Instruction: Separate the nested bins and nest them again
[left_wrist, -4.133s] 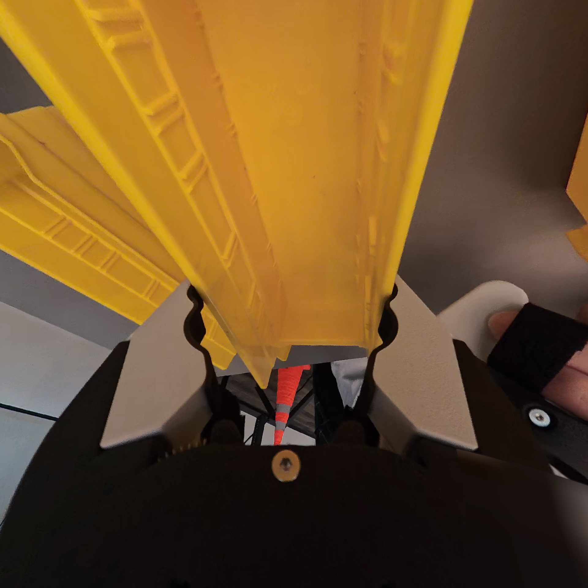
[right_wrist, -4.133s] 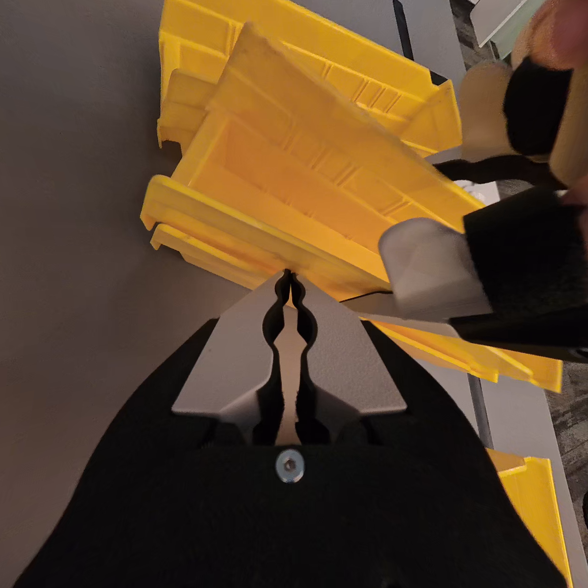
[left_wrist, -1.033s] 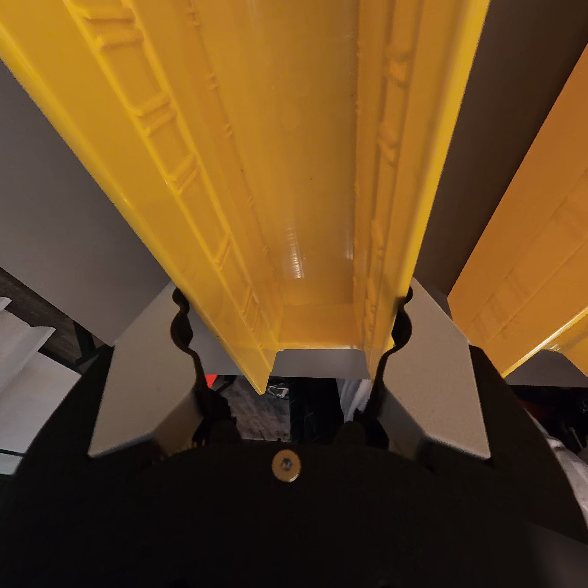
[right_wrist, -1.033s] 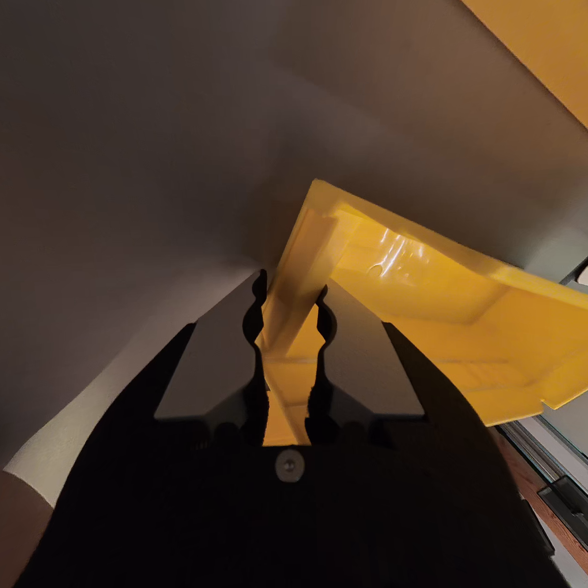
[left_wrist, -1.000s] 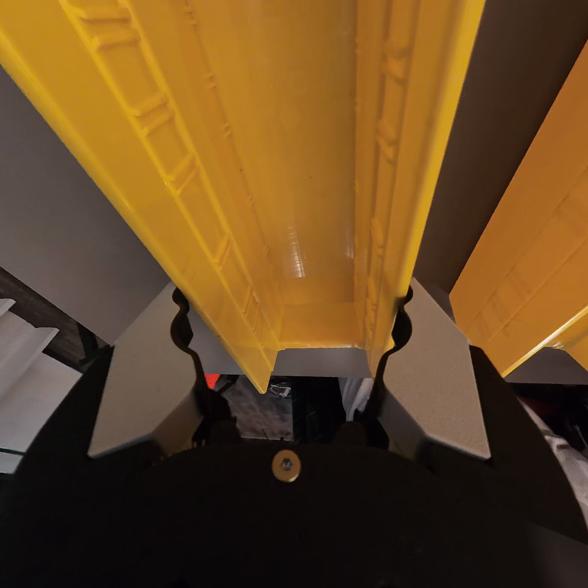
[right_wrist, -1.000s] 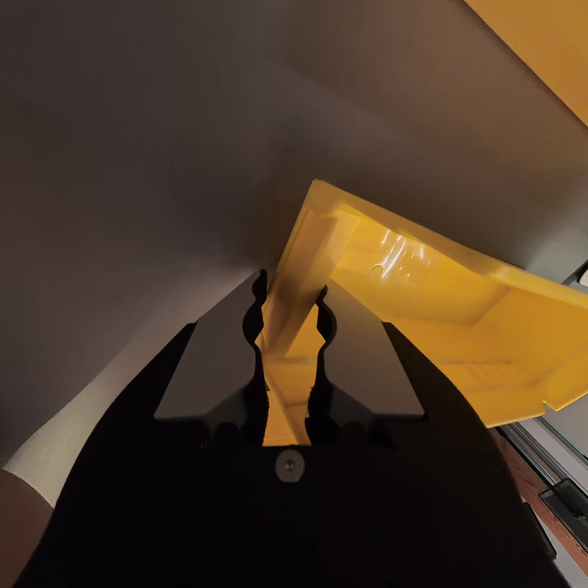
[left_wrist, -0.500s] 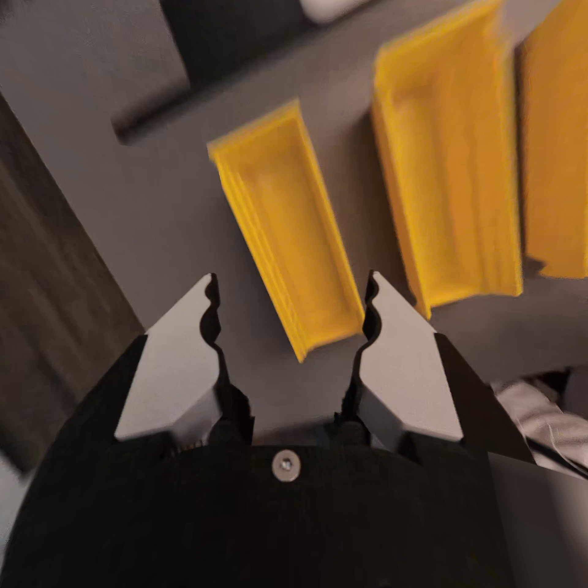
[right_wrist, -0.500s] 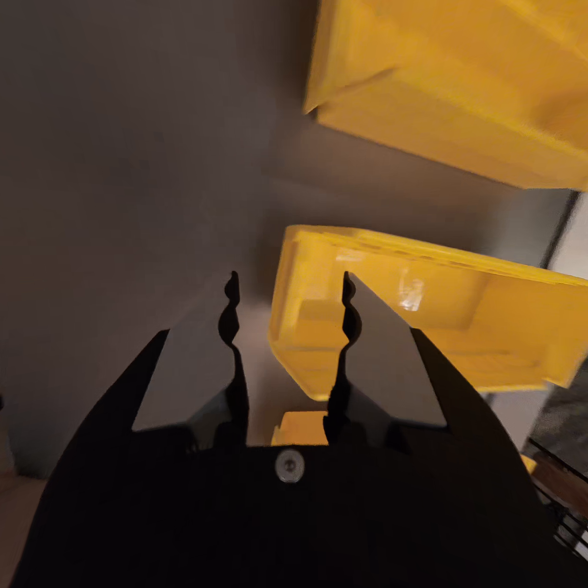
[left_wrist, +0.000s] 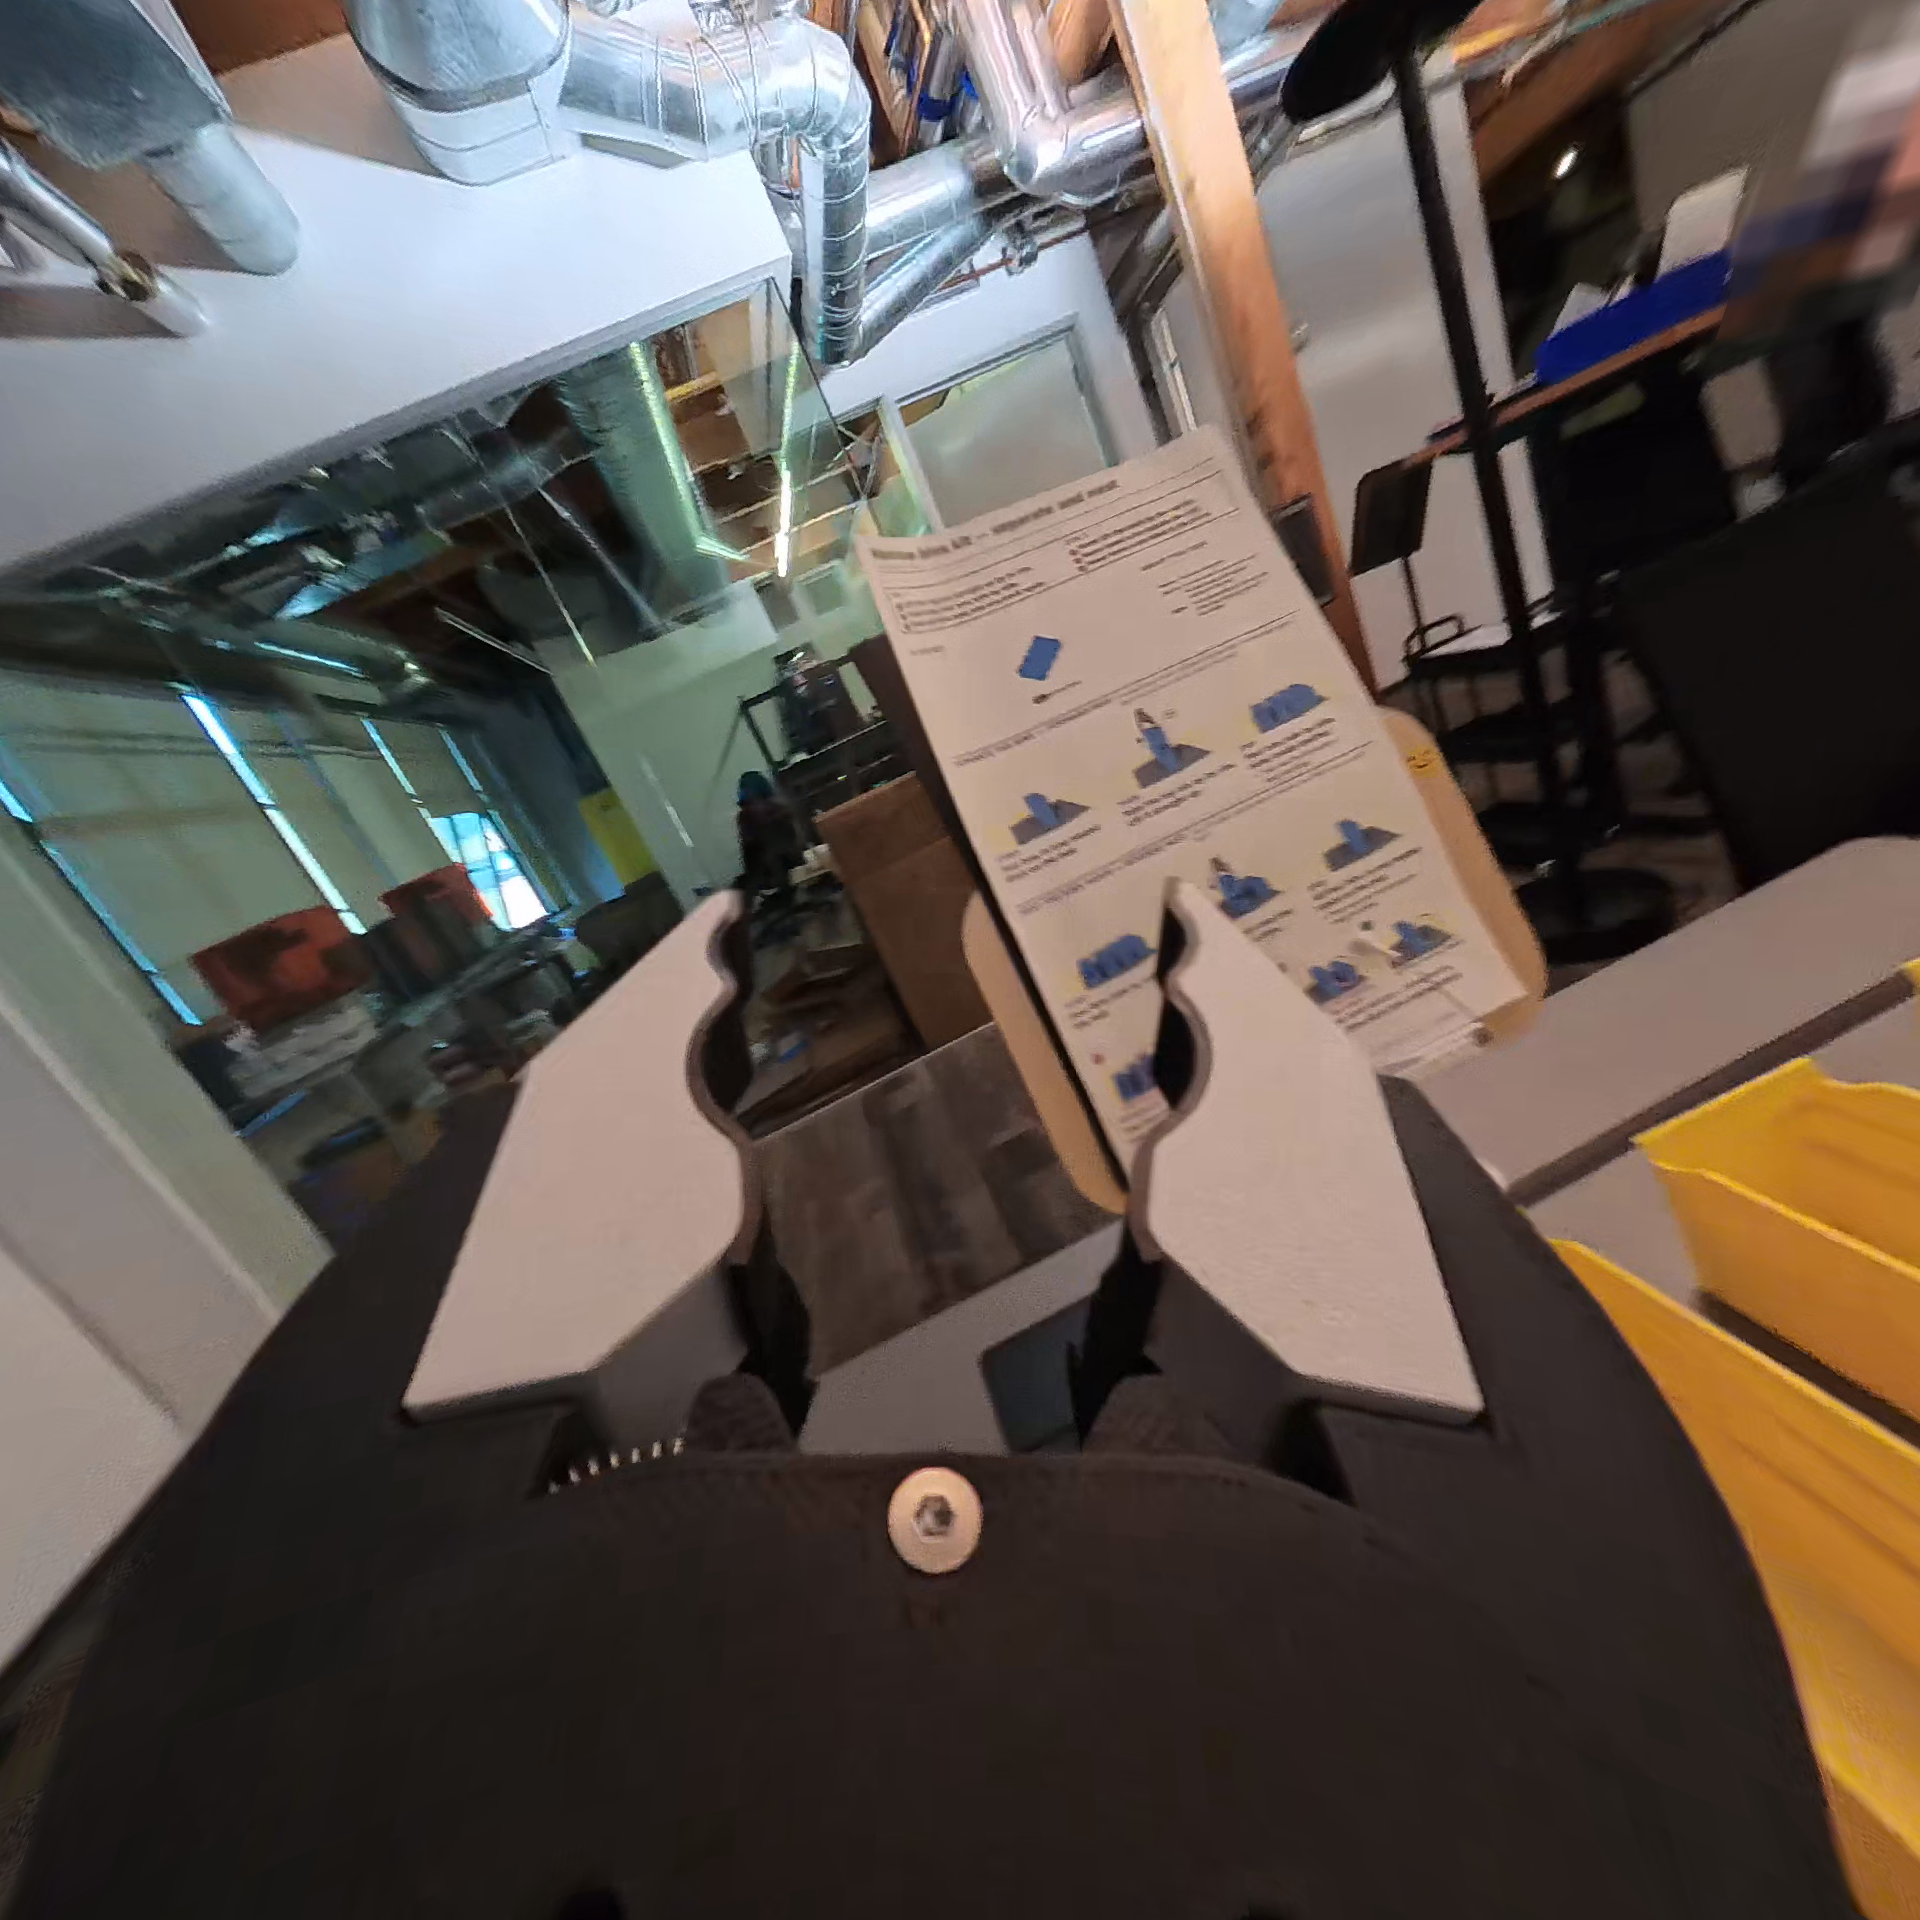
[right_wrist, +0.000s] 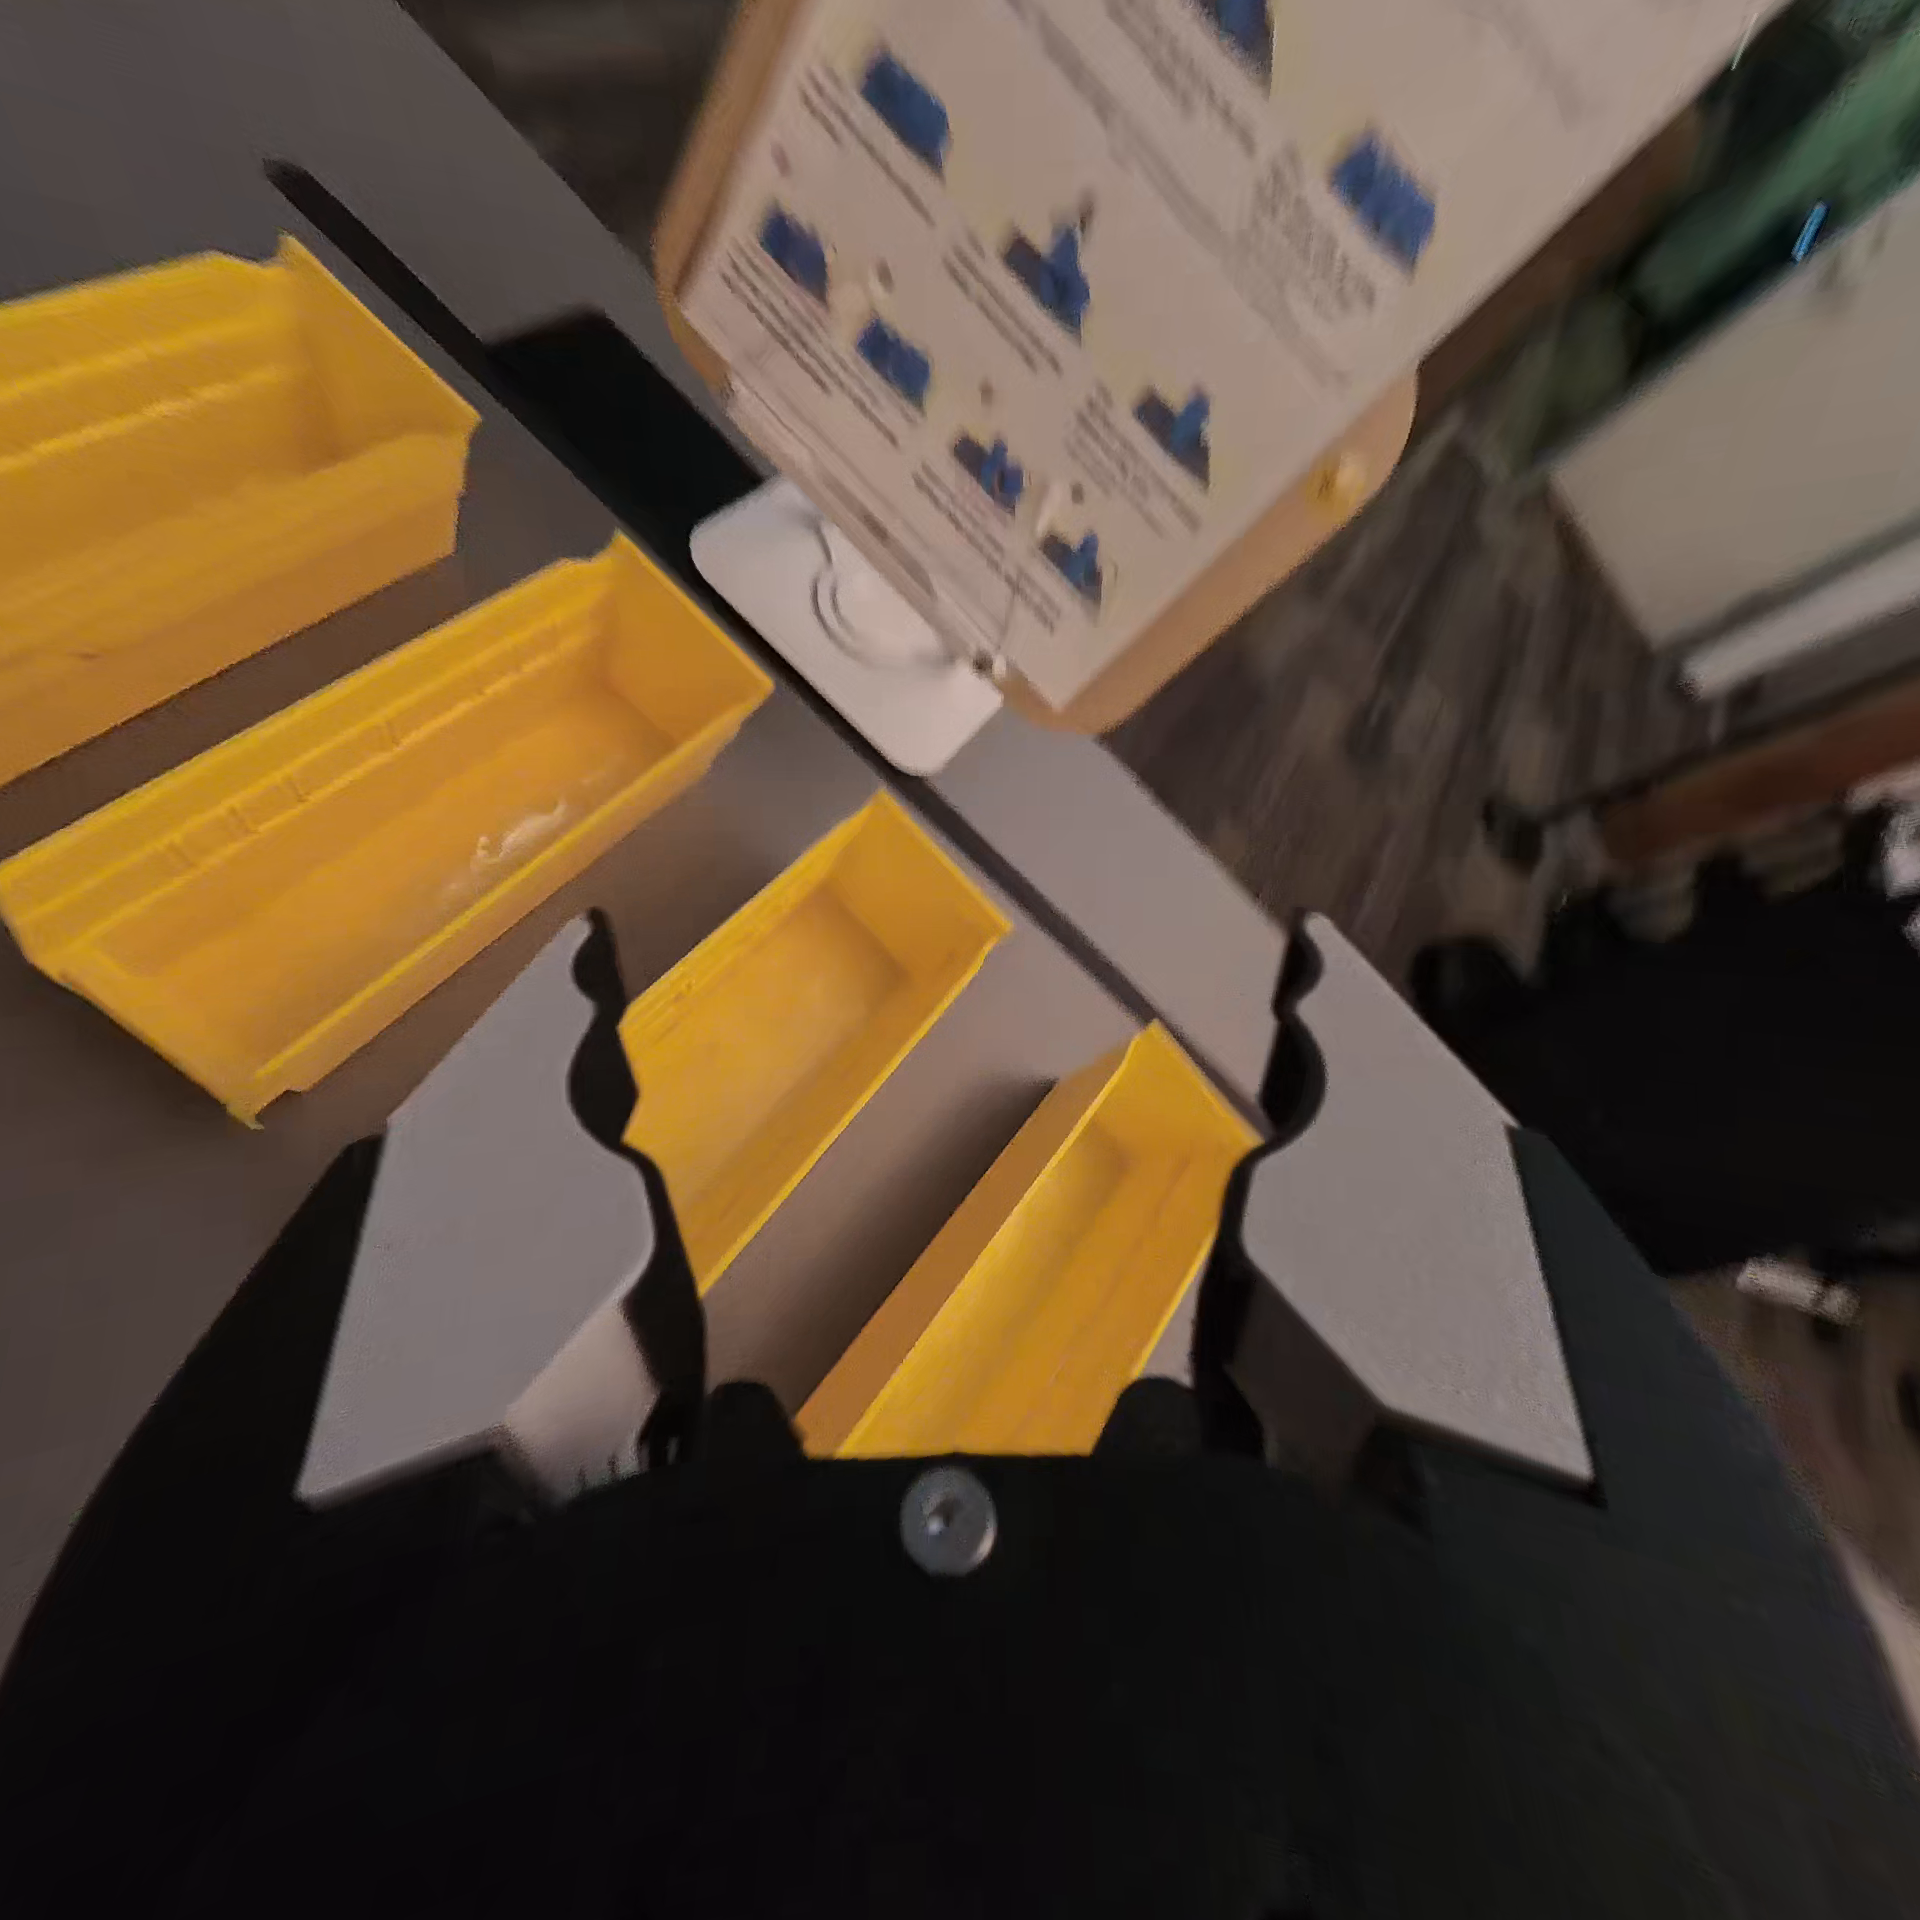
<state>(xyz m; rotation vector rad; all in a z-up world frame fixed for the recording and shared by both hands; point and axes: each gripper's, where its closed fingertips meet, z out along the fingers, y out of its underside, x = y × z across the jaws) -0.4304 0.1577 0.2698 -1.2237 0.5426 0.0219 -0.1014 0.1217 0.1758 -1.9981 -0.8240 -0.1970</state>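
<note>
On the grey table: four yellow bins sit apart, none nested, side by side in a row.
Biggest bin (right_wrist: 208, 436): far left of the right wrist view, open side up.
Second bin (right_wrist: 364, 831): just beside it, a pale smear on its floor.
Third bin (right_wrist: 810, 1018): next along, partly behind the right gripper's left finger.
Smallest bin (right_wrist: 1039, 1268): nearest the table edge, seen between the right gripper's fingers but lying on the table well below them.
Right gripper (right_wrist: 945, 935): spread wide, clear of the bins, grasping nothing.
Left gripper (left_wrist: 951, 904): fingers parted, bare between them, pointed out over the table edge into the room.
Bins in the left view: two yellow walls (left_wrist: 1766, 1195) at the lower right.
Sheet (left_wrist: 1174, 748): a white instruction page with small blue drawings and lines of print, clipped to a tan board standing at the table edge; the print is too blurred to make out.
Stand (right_wrist: 842, 634): a white base plate under the board, touching the table.
Labels on the bins: none that I can make out; plain ribbed plastic.
Room beyond: silver ducts (left_wrist: 831, 156) overhead, glass partitions, shelving.
</note>
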